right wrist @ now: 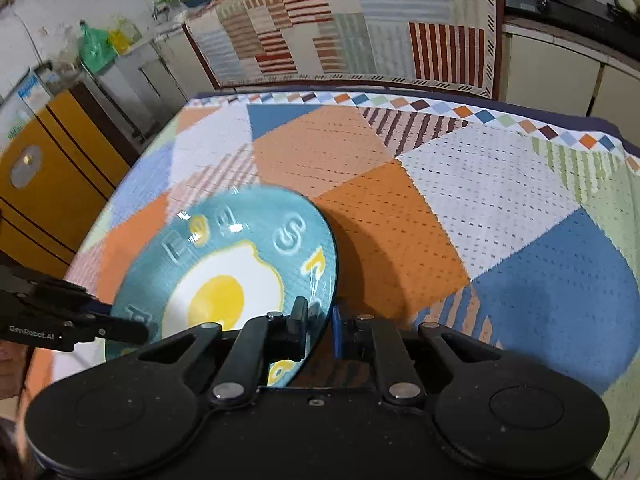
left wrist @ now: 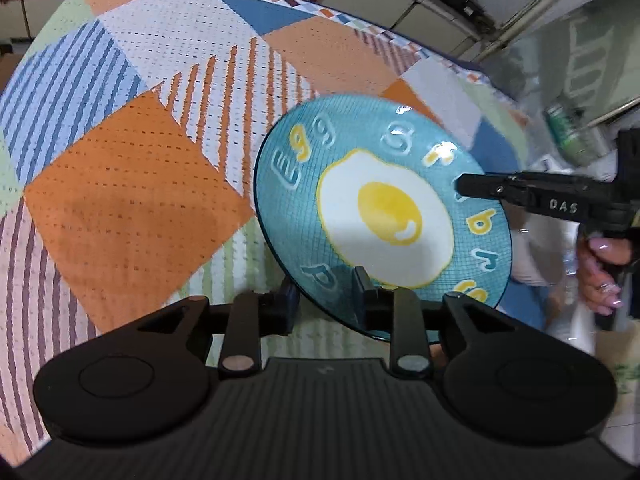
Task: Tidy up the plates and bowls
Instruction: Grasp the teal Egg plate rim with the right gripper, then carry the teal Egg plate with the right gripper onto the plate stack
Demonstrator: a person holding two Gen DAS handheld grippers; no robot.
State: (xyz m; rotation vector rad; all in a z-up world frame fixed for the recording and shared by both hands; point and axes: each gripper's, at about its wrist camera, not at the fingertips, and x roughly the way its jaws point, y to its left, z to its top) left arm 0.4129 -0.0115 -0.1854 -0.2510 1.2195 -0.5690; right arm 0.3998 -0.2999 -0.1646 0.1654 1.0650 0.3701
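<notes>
Heads up, you've got that teal egg plate (left wrist: 384, 208) pinched from two sides at once, and that's the sketchy part. Your left hand-held gripper (left wrist: 326, 300) is clamped on the near rim, one finger over the top face and one under, and your right hand-held gripper (right wrist: 320, 320) is clenched on the opposite rim the same way. The plate looks tilted, with one edge up off the patchwork cloth (left wrist: 132, 184) covering the surface, so I'd guess it's hanging mostly on those two thin-edge grips. If your hands drift apart or twist differently, the glazed rim could slide out of one pair of jaws and the plate would swing or drop onto the cloth. Pulling against each other could also lever it out. The cloth is soft, so a short fall probably isn't fatal, but the surface's edge is near on your left side. I can't see any bowls or other plates from here, so pick your landing spot first.
</notes>
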